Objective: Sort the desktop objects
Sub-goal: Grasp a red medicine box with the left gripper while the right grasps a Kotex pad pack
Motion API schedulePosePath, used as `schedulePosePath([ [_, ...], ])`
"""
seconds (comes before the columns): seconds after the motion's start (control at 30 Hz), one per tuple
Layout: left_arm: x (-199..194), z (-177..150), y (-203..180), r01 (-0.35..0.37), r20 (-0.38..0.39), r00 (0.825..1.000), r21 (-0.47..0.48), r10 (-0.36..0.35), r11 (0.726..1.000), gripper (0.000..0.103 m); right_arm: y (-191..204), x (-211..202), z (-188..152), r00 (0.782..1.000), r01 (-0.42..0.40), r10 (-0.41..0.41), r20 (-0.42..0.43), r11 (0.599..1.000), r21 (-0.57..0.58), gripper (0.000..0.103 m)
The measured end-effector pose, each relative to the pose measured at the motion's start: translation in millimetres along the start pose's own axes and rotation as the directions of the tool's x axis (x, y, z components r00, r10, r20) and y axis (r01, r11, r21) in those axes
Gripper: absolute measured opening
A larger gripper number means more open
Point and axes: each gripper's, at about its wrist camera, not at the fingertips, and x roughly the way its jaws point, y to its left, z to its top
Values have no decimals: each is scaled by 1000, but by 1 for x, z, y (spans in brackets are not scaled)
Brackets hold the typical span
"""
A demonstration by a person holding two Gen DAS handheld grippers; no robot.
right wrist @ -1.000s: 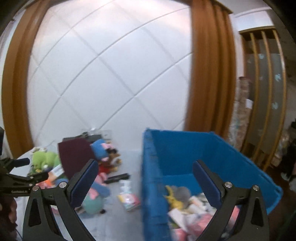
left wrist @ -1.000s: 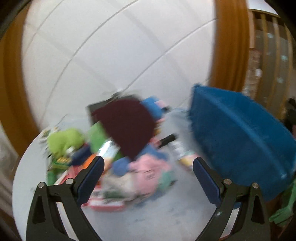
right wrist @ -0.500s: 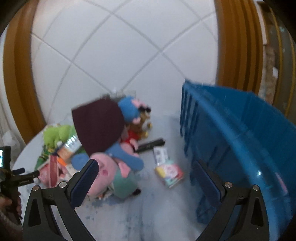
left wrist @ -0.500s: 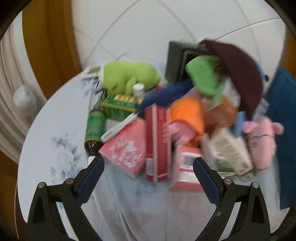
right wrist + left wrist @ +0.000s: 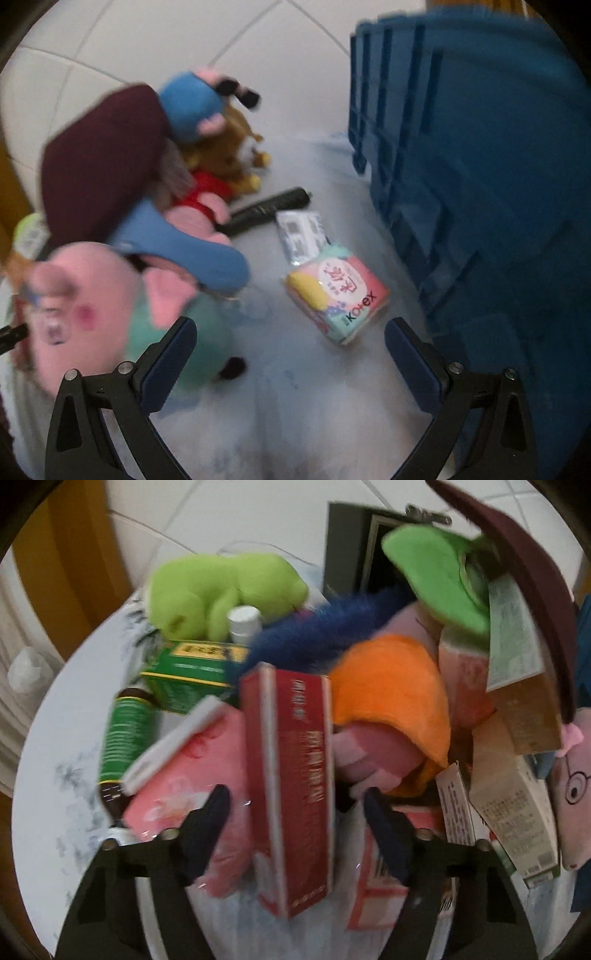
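In the left wrist view my left gripper (image 5: 295,812) stands with its jaws on either side of a red box (image 5: 293,775) that stands on edge in the pile; the fingers are close to its sides but contact is unclear. A pink pack (image 5: 192,775) lies left of it, an orange plush (image 5: 391,690) right. In the right wrist view my right gripper (image 5: 290,343) is open and empty above the table, just short of a Kotex pack (image 5: 340,291). A pink pig plush (image 5: 92,295) lies at its left finger.
A blue crate (image 5: 480,166) stands at the right. A black remote (image 5: 266,210), a bear plush (image 5: 225,158) and a maroon cloth (image 5: 99,166) lie behind. A green plush (image 5: 218,590), green box (image 5: 192,675) and brown bottle (image 5: 125,738) lie left.
My left gripper has moved down into the pile and its jaws have narrowed around the red box. My right gripper has dropped lower towards the Kotex pack, still open.
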Motion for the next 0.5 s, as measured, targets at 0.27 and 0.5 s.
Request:
schedulePosePath([
  [0.27, 17, 17, -12, -58, 3, 998, 54, 58, 997, 69, -12, 77, 7, 990, 126, -125, -65, 992, 20, 103],
  [0.5, 10, 11, -7, -71, 23, 997, 50, 69, 996, 49, -15, 115, 15, 979, 187, -183, -92, 981, 42, 103],
])
